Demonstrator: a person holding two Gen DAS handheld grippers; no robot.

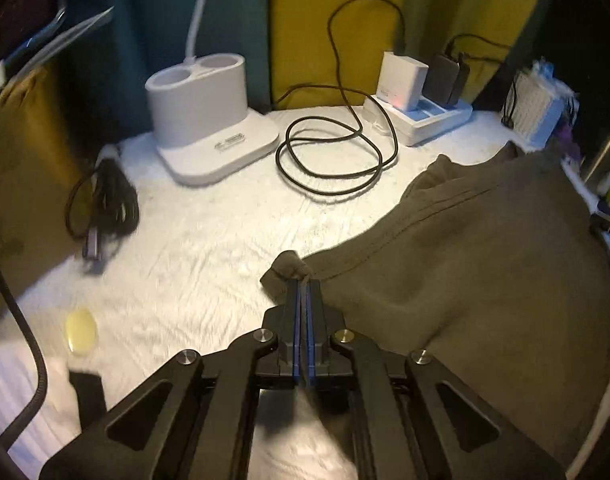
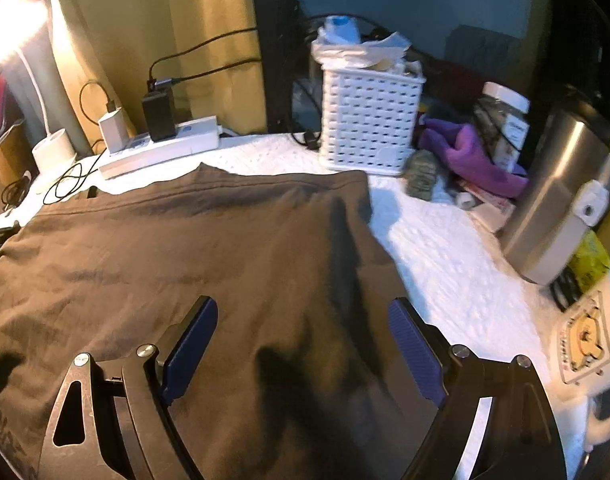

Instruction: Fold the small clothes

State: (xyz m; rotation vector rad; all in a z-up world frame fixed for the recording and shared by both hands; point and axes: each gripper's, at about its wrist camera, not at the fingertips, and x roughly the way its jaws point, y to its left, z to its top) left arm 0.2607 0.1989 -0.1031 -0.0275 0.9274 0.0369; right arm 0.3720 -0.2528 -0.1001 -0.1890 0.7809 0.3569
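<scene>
An olive-brown garment [image 1: 477, 264] lies spread on the white table cover [image 1: 193, 240], filling the right half of the left wrist view. My left gripper [image 1: 304, 282] is shut on a bunched corner of the garment, the cloth pinched between its blue pads. In the right wrist view the same garment [image 2: 193, 248] covers the left and centre of the table. My right gripper [image 2: 303, 308] hangs open just above it, nothing between its blue pads [image 2: 415, 346]. A fold runs along the garment's right edge.
A white lamp base [image 1: 209, 120], a coiled black cable [image 1: 333, 156] and a power strip with chargers [image 1: 421, 108] stand at the back. A white basket [image 2: 369, 120], purple cloth [image 2: 473, 156], a jar [image 2: 501, 124] and a steel tumbler [image 2: 561, 192] crowd the right side.
</scene>
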